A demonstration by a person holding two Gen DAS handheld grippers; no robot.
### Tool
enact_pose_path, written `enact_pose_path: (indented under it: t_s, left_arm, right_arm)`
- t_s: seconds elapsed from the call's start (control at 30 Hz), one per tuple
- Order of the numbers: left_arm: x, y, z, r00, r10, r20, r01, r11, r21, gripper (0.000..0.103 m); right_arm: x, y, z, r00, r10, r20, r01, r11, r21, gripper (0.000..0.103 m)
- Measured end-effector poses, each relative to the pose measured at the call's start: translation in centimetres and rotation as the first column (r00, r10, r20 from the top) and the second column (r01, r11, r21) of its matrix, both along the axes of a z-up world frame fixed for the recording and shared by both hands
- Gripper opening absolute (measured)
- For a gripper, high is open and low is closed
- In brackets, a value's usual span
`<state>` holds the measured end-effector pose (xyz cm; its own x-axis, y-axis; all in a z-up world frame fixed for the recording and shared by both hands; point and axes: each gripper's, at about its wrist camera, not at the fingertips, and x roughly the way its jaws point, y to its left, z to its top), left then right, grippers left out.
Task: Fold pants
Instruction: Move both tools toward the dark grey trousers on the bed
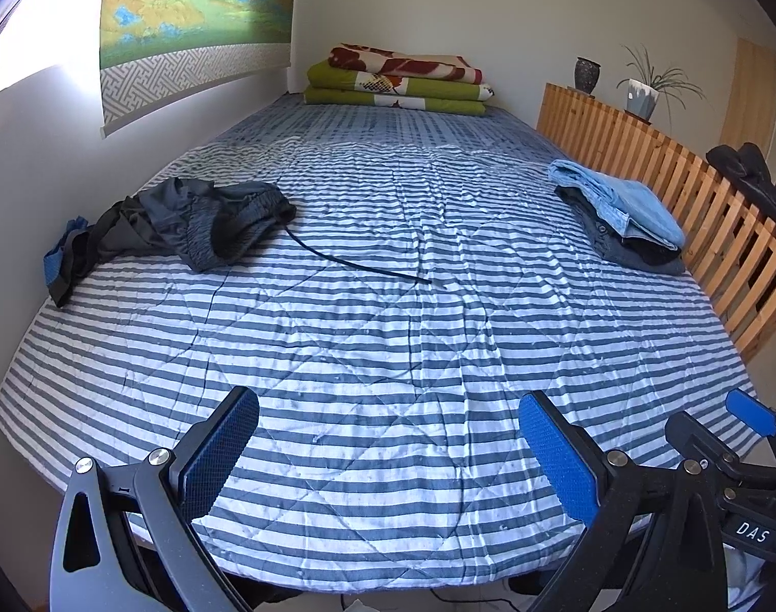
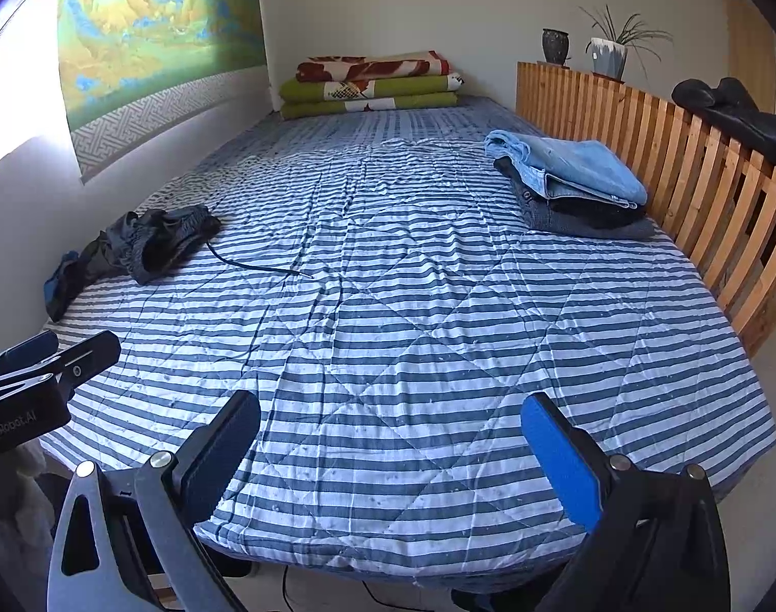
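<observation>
A crumpled pair of dark grey pants (image 1: 183,224) (image 2: 143,245) lies in a heap at the left side of the striped bed (image 1: 388,336) (image 2: 418,336), close to the wall. Its black drawstring (image 1: 357,260) (image 2: 255,266) trails out toward the middle. My left gripper (image 1: 388,454) is open over the bed's near edge, holding nothing and well short of the pants. My right gripper (image 2: 393,459) is also open and empty, just to the right of the left one. Each gripper shows at the edge of the other's view: the right gripper (image 1: 719,418), the left gripper (image 2: 76,344).
A stack of folded clothes with light blue jeans on top (image 1: 622,214) (image 2: 576,183) sits at the bed's right side, against a wooden slatted rail (image 1: 694,204) (image 2: 694,173). Folded blankets (image 1: 398,81) (image 2: 372,84) lie at the far end. Pots stand on the rail; a dark garment (image 2: 734,112) hangs over it.
</observation>
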<state>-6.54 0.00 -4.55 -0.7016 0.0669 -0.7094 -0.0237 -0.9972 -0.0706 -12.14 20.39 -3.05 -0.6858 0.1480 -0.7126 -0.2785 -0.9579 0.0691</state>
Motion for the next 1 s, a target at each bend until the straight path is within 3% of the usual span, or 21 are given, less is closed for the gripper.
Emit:
enact_pose_path:
  t_s: [0.3, 0.63, 1.0]
  left_arm:
    - [-0.2, -0.8, -0.2, 1.0, 0.004, -0.002, -0.004, 1.0, 0.008, 0.103]
    - [-1.0, -2.9, 0.0, 0.999, 0.035, -0.013, -0.034, 0.999, 0.008, 0.103]
    - [-2.8, -6.4, 0.6, 0.997, 0.074, -0.04, -0.074, 0.997, -0.004, 0.103]
  right_arm:
    - [-0.5, -0.8, -0.3, 1.0, 0.004, 0.005, -0.004, 1.0, 0.016, 0.101]
    - [-2.5, -2.7, 0.8, 0.997, 0.053, -0.054, -0.052, 0.998, 0.031, 0.099]
    - [-6.6, -4.5, 0.5, 0.991, 0.134, -0.029, -0.135, 0.991, -0.024, 0.086]
